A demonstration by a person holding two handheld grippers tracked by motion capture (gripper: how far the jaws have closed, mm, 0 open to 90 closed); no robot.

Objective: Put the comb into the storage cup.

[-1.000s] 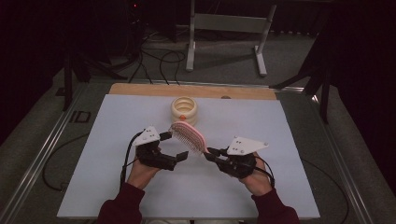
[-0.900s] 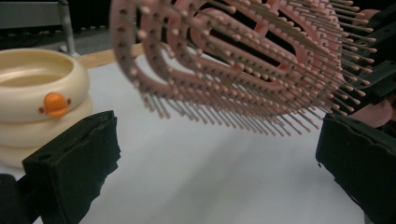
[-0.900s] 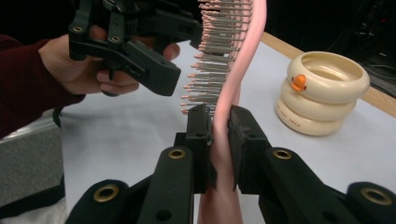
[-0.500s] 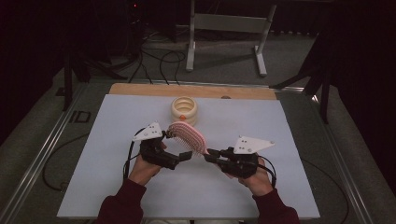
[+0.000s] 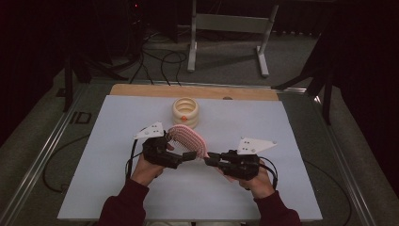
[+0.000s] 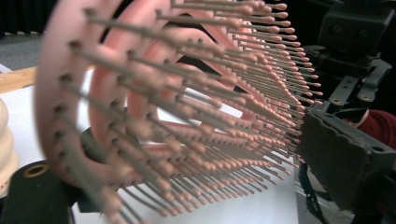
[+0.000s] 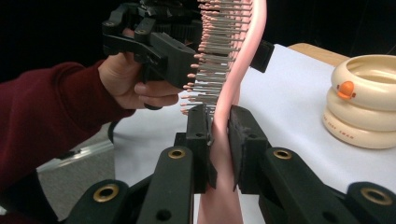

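2 grippers meet at the pink hairbrush (image 5: 188, 139), which is lifted off the white mat just in front of the cream ring-shaped container (image 5: 185, 112). The right gripper (image 7: 219, 135) clamps its handle. The left gripper (image 5: 190, 155) has just been closing, its jaws astride the bristled head, not yet pressing.

Glossy, seemingly plastic hairbrush (image 7: 233, 88); matt white table (image 5: 301, 141).
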